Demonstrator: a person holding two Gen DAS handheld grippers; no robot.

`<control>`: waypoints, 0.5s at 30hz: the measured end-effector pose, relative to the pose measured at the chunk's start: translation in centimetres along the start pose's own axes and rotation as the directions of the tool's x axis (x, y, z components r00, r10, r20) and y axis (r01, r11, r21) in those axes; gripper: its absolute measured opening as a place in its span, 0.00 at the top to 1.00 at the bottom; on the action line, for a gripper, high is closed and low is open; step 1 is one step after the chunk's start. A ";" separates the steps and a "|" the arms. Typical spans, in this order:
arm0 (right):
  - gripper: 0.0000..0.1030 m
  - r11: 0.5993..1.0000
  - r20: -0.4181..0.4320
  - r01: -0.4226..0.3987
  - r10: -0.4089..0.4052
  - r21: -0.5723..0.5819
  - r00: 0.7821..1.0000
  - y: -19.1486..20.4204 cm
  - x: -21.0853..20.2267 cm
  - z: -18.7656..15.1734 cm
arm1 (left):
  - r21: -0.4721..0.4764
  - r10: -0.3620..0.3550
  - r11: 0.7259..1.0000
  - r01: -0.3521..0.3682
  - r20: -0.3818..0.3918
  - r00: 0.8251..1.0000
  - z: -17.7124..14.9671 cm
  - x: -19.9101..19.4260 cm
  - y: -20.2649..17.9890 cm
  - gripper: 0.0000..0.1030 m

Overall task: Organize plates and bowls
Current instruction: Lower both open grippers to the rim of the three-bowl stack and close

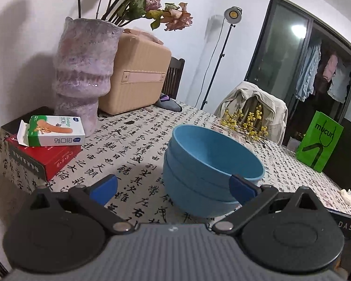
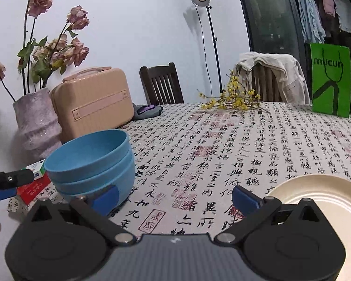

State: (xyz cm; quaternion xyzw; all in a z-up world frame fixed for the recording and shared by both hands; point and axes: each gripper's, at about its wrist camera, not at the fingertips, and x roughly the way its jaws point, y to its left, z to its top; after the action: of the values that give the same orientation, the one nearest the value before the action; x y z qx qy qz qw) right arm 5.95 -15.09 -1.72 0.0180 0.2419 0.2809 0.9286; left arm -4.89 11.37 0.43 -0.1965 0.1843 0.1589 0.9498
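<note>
The left hand-held gripper (image 1: 173,190) is spread wide and holds nothing; its right fingertip stands in front of the stack of blue bowls (image 1: 208,171). The right hand-held gripper (image 2: 175,197) is also released, between the bowls and a cream plate (image 2: 325,201) on the worktop (image 2: 222,145). Behind the bowls stand a purple vase (image 1: 82,70) and a beige case (image 1: 138,75). Farther back, a green bag (image 2: 330,79) stands.
</note>
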 end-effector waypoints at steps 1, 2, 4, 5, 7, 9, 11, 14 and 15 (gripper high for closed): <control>0.00 1.000 -0.007 -0.005 0.005 0.004 1.000 0.0 0.0 0.0 | 0.002 -0.004 1.000 0.004 -0.002 1.000 0.0 0.0 -0.1 0.00; 0.00 1.000 -0.016 -0.007 0.007 0.005 1.000 0.0 0.2 0.0 | 0.006 -0.007 1.000 0.007 -0.004 1.000 -0.1 0.0 -0.3 0.00; 0.00 1.000 -0.025 -0.012 0.012 0.005 1.000 0.2 0.3 0.1 | 0.013 -0.012 1.000 0.012 -0.005 1.000 0.0 -0.1 -0.5 0.00; 0.00 1.000 -0.028 -0.018 0.018 0.008 0.999 0.3 0.3 0.1 | 0.013 -0.015 1.000 0.016 -0.005 1.000 0.0 -0.1 -0.5 0.00; 0.00 0.999 -0.039 -0.033 0.033 0.010 0.999 0.4 0.4 0.3 | 0.006 -0.017 1.000 0.017 -0.008 1.000 0.2 -0.1 -0.4 0.00; 0.00 0.999 -0.049 -0.043 0.044 0.016 0.998 0.4 0.5 0.5 | -0.007 -0.027 1.000 0.027 -0.016 1.000 0.4 0.0 -0.2 0.00; 0.00 0.998 -0.056 -0.050 0.052 0.029 0.997 0.2 0.7 0.7 | -0.013 -0.032 0.999 0.031 -0.022 0.999 0.5 0.1 0.0 0.00; 0.00 0.995 -0.082 -0.081 0.085 0.062 0.993 -0.1 1.1 0.9 | -0.025 -0.039 0.999 0.038 -0.027 0.999 0.6 0.3 0.6 0.00; 0.00 0.994 -0.089 -0.082 0.089 0.071 0.992 -0.1 1.2 0.9 | -0.031 -0.043 0.999 0.042 -0.030 0.999 0.6 0.4 0.8 0.00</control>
State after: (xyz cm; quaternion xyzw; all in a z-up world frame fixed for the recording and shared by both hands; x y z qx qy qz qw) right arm 7.33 -14.40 -1.45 0.0465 0.2928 0.3127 0.9024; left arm -4.68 12.43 0.52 -0.2175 0.1924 0.1384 0.9469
